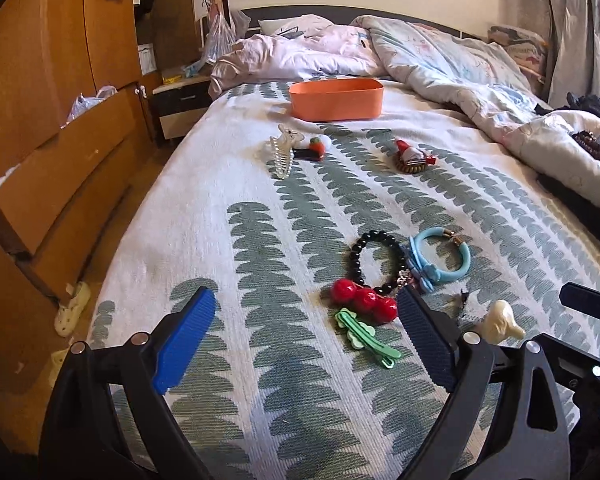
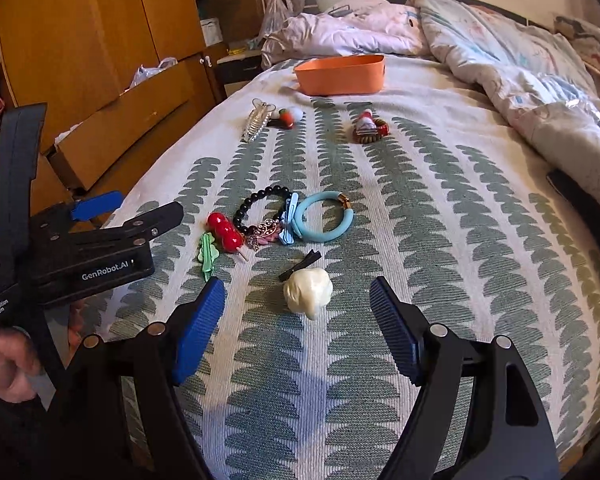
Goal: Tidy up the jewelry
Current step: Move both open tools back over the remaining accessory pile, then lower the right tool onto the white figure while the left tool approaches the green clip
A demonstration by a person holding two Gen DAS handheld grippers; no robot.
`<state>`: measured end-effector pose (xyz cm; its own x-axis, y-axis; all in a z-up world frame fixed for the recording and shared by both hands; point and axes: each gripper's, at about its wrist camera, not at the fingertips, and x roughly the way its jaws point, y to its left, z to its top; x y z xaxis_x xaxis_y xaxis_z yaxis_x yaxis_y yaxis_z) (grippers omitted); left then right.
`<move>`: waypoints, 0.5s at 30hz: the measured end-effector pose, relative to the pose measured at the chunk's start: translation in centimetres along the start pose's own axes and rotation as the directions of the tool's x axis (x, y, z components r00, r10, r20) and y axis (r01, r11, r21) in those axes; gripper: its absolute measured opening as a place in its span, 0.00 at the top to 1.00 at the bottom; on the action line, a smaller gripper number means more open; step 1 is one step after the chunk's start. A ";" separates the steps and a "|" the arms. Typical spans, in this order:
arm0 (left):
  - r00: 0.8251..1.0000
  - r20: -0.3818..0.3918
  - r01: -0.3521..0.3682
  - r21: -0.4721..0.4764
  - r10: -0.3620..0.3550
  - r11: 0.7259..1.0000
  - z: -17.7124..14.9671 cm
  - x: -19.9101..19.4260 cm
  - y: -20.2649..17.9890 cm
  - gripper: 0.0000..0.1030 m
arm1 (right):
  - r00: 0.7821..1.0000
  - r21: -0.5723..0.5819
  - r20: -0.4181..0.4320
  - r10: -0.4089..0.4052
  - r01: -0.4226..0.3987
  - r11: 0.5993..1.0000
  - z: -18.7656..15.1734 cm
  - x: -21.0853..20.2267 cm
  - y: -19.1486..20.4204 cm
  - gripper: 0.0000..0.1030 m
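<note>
- Jewelry lay scattered on the patterned bedspread (image 2: pixel 440 184); the orange bin (image 2: pixel 342 73) stood at 12 o'clock, well apart from the near cluster.
- Green hair clip (image 1: pixel 365 336): flat on the cover, long axis running from 10 to 4 o'clock in the left wrist view, its narrow tip toward 4 o'clock. Its wider end touched the red cherry clip (image 1: pixel 363 301).
- Black bead bracelet (image 1: pixel 376 260): flat loop, just beside the blue hair tie (image 1: pixel 440 260) at its 3 o'clock.
- Cream clip (image 2: pixel 308 291): between the fingers of the right gripper (image 2: pixel 298 312), touching neither; a black prong pointed from it toward 11 o'clock.
- Pearl claw clip (image 1: pixel 283 152): long axis near 12 to 6 o'clock, with a strawberry clip (image 1: pixel 314 147) just beside it.
- Red-and-white ornament (image 1: pixel 412 156): near 1 o'clock, apart from the others.
- Left gripper (image 1: pixel 308 316): released, fingers spread wide above the cover, the right finger close to the cherry clip.
- Right gripper: released, fingers spread, grasping nothing.
</note>
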<state>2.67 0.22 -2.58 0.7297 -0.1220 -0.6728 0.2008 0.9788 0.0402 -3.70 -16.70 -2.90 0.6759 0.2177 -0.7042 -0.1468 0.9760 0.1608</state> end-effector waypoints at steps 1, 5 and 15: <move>1.000 0.002 -0.007 -0.003 0.007 1.000 0.0 0.0 0.0 0.12 | 1.000 0.002 -0.005 0.002 -0.002 1.000 0.0 0.1 -0.1 0.25; 1.000 -0.018 -0.004 -0.021 0.003 1.000 -0.1 0.7 0.3 0.12 | 1.000 0.009 -0.027 0.010 -0.009 1.000 0.0 0.9 0.0 0.25; 0.999 -0.040 -0.034 0.016 0.035 0.999 -0.7 1.9 -0.5 0.12 | 0.998 0.026 -0.068 -0.008 0.010 1.000 0.2 2.5 -0.2 0.26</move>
<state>3.48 -0.38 -4.35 0.7096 -0.0814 -0.6999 0.1862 0.9797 0.0748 -1.88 -16.32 -4.55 0.6260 0.2098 -0.7511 -0.1214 0.9776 0.1719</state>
